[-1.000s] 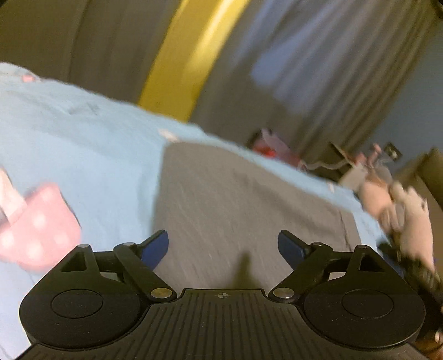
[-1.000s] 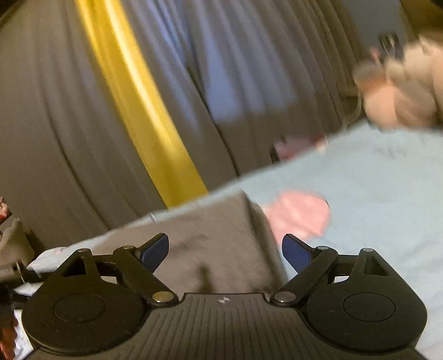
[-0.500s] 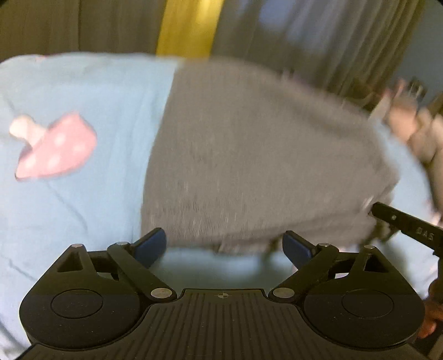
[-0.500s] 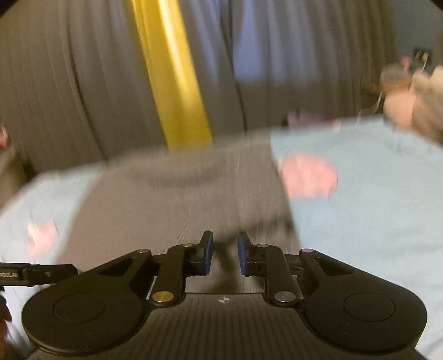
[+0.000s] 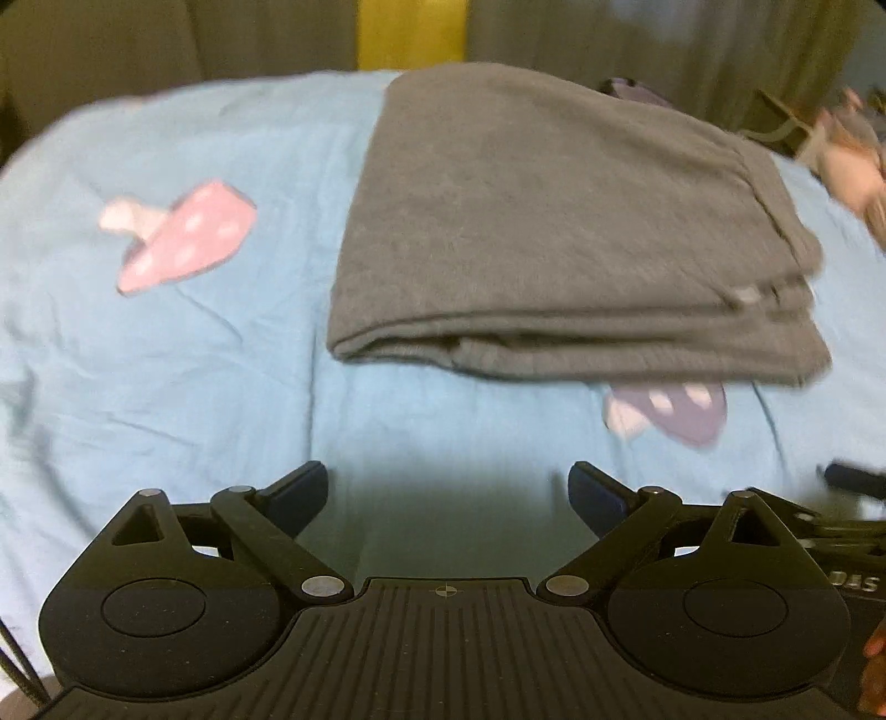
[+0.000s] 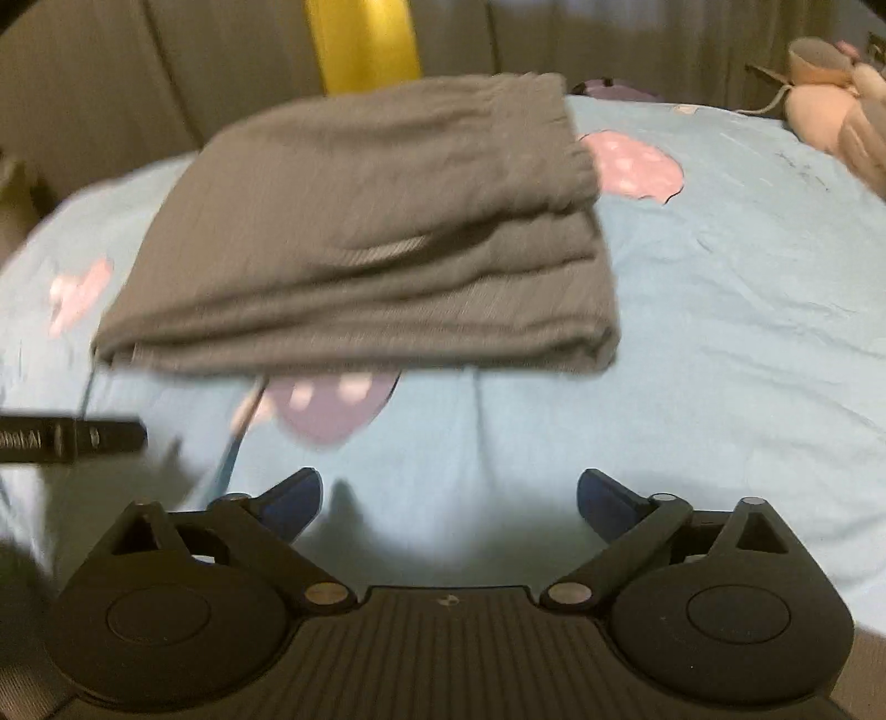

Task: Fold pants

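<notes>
The grey pants (image 5: 554,221) lie folded into a thick rectangle on the light blue bedsheet (image 5: 166,360), their stacked edges facing me. My left gripper (image 5: 448,487) hovers over bare sheet just short of that near edge, open wide with nothing between its blue pads. In the right wrist view the same pants (image 6: 376,232) lie ahead, and my right gripper (image 6: 449,493) is also short of them. Its jaws are opening, and only sheet shows between them. A finger of the left gripper (image 6: 72,437) pokes in at the left edge there.
The sheet carries mushroom prints: a pink one (image 5: 183,243) left of the pants and a purple one (image 5: 670,410) partly under their near edge. A pink plush toy (image 6: 830,105) lies at the far right. Grey curtains with a yellow strip (image 6: 360,44) hang behind the bed.
Both views have tipped down from the curtains onto the bed, and the pants now lie ahead of the fingers. The right gripper's jaws, nearly shut half a second ago, now stand wide.
</notes>
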Available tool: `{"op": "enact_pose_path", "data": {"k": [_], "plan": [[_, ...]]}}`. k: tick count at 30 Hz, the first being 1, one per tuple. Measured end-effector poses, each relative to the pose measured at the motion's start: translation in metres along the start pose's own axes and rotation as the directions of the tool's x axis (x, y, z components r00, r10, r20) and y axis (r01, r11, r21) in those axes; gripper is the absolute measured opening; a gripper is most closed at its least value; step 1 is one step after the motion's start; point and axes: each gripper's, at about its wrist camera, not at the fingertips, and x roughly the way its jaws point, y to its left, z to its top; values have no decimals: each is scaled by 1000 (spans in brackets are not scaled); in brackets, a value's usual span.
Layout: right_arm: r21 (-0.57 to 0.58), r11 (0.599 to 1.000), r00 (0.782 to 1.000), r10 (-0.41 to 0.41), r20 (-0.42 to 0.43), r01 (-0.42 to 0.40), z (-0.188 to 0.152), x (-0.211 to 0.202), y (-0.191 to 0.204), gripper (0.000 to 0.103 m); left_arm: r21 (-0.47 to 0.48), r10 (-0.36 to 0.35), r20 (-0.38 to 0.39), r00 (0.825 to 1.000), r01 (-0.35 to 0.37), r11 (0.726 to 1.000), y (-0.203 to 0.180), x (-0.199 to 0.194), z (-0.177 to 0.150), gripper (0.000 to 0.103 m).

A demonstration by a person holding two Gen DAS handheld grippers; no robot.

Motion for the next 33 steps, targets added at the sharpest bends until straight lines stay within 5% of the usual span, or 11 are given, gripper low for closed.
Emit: {"op": "enact_pose_path", "data": {"k": [5,14,22,26,31,33], "plan": [[-118,992,999,-45,29,48,-9,-28,28,99,91,53,91,994,-61,994,-25,-34,-21,100],[-45,987,971,-143,190,154,6,-78,29,99,-24,45,253,966,-40,999,-26,-91,-19,101],[16,995,971,-95,221,94,18,-105,20,99,-11,-15,292,956,19,1000,-36,-122,-7,102],[-40,995,972,-81,221,93,30,-111,20,99,25,18,330,944,-28,999,-43,-131,8,102],[-58,992,968,-91,233,108,48,-101,17,99,137,29,293,956,-72,988,-60,-123,35,102],[-27,996,967,-77,244,86,49,-92,13,99,107,15,260,966,-44,993,-60,-111,41,103]]}}
